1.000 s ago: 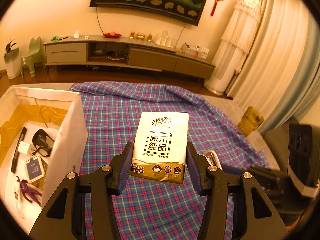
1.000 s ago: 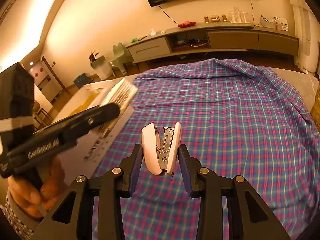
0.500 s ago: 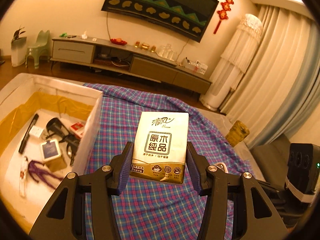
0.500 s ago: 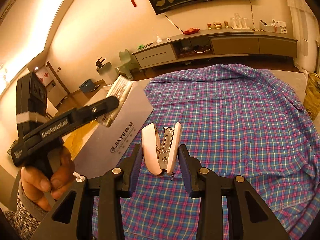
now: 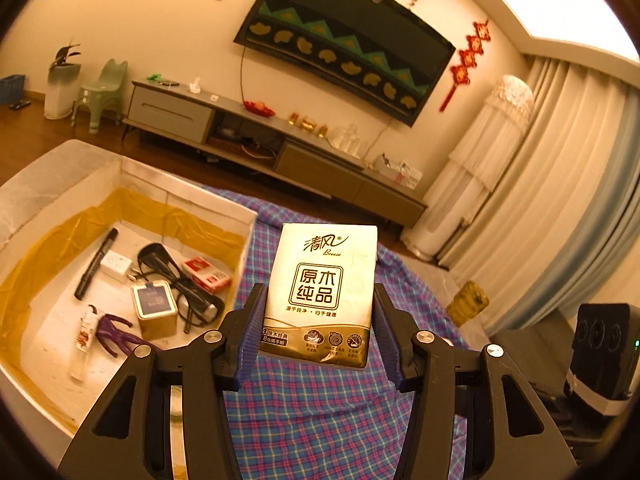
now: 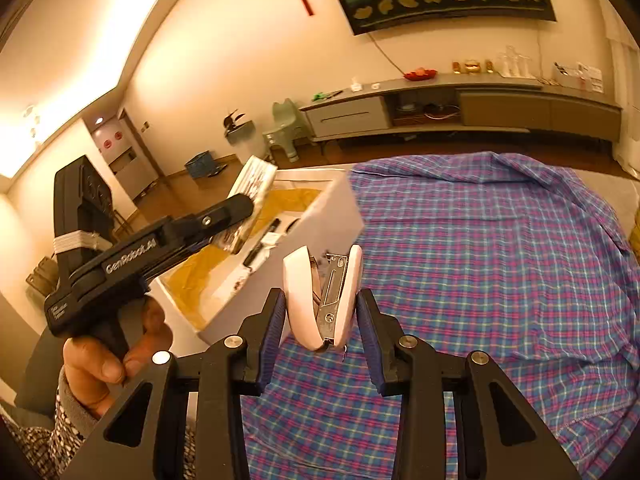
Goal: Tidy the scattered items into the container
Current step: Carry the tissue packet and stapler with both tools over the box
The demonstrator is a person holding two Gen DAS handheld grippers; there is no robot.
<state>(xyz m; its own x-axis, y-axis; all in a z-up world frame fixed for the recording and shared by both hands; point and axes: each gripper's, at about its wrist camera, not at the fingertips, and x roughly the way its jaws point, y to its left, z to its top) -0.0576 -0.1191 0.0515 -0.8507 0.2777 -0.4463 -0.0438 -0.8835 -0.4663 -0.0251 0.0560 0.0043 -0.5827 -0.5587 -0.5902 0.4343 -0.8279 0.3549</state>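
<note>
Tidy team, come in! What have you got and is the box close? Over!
Left tool shut on tissue pack. Right tool shut on stapler. White box close, down-left, part-filled. Nothing blocking.

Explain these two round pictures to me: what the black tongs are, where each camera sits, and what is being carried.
No robot here: a person holds a hand-held gripper in each hand, each carrying a fisheye camera looking along its jaws. The left wrist view shows the left gripper clamping a tissue pack. The right wrist view shows the right gripper shut on a white stapler, with the person's hand gripping the other tool's handle beside it. Below lies a plaid cloth. The white box on the left already holds a marker, glasses and small items.
</note>
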